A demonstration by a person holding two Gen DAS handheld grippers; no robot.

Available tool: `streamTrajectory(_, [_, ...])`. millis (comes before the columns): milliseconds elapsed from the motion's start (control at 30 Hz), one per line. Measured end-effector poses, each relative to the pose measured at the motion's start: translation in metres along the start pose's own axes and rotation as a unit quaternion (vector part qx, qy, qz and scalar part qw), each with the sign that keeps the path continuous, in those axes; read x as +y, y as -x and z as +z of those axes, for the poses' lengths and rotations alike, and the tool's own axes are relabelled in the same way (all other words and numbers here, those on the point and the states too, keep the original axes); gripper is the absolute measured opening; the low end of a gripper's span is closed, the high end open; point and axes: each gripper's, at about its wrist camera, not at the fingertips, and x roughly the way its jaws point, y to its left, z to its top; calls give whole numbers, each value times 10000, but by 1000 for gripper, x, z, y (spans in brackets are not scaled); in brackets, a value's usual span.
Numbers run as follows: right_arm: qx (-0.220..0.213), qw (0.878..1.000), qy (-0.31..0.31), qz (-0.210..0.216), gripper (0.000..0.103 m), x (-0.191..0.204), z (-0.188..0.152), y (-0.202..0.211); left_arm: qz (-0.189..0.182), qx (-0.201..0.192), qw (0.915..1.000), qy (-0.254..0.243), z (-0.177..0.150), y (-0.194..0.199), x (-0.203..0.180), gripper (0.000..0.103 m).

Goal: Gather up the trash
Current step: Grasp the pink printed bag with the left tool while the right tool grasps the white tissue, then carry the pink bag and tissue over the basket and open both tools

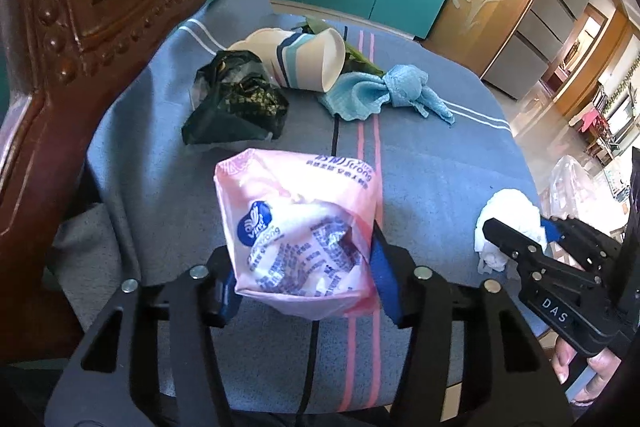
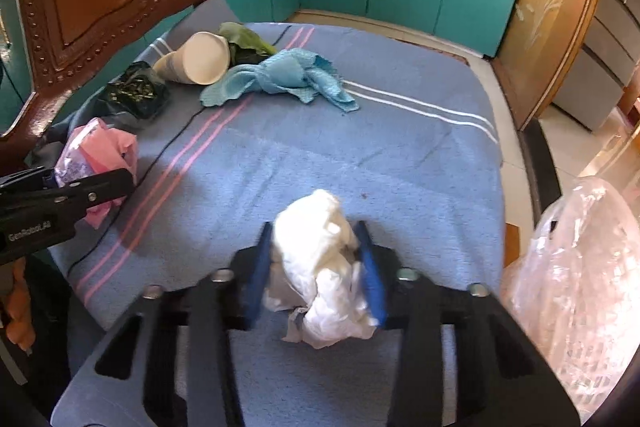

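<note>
My left gripper (image 1: 306, 283) is shut on a pink tissue-pack wrapper (image 1: 296, 211), its blue pads pressing both sides just above the blue striped cloth (image 1: 440, 167). In the right wrist view the left gripper (image 2: 80, 175) shows at the left edge with the pink wrapper (image 2: 100, 147) in it. My right gripper (image 2: 316, 277) is shut on a crumpled white tissue (image 2: 320, 251) resting on the blue striped cloth (image 2: 360, 155). From the left wrist view the right gripper (image 1: 520, 231) and the white tissue (image 1: 508, 211) sit at the right.
At the back lie stacked paper cups (image 1: 308, 59), a black plastic bag (image 1: 236, 99), a light blue rag (image 1: 380, 91) and green leaves (image 2: 248, 39). A carved wooden chair back (image 1: 100, 7) rises on the left. A clear plastic bag (image 2: 576, 287) hangs off the right edge.
</note>
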Motion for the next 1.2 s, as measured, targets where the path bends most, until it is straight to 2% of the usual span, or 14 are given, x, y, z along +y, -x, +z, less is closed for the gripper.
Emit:
streamTrajectory(67, [-42, 10000, 43, -32, 34, 2, 0, 3, 16, -102, 9999, 15, 1, 7, -2, 55])
streamTrajectory(233, [-307, 9995, -62, -84, 34, -3, 2, 27, 250, -488, 9984, -147, 6, 35, -15, 55])
streamTrajectory(400, [-489, 9986, -70, -181, 34, -11, 3, 46, 428, -702, 9957, -419, 10, 55, -35, 55])
streamTrajectory(600, [-960, 9939, -447, -293, 34, -44, 0, 92, 488, -914, 9912, -820, 9, 79, -66, 55])
streamTrajectory(733, [-1292, 9872, -782, -505, 34, -77, -9, 128, 325, -980, 9888, -1078, 9, 84, -94, 55])
streamTrajectory(900, [-1487, 9774, -1202, -905, 34, -121, -34, 161, 52, -997, 9842, -1465, 7, 82, -138, 55])
streamTrajectory(1033, [-1462, 9696, -1560, -1190, 34, -156, -61, 172, -202, -1022, 9769, -1866, -1, 81, -182, 55])
streamTrajectory(1200, [-1285, 9621, -1934, -1429, 34, -189, -96, 173, -649, -909, 9634, -2437, -17, 70, -238, 55])
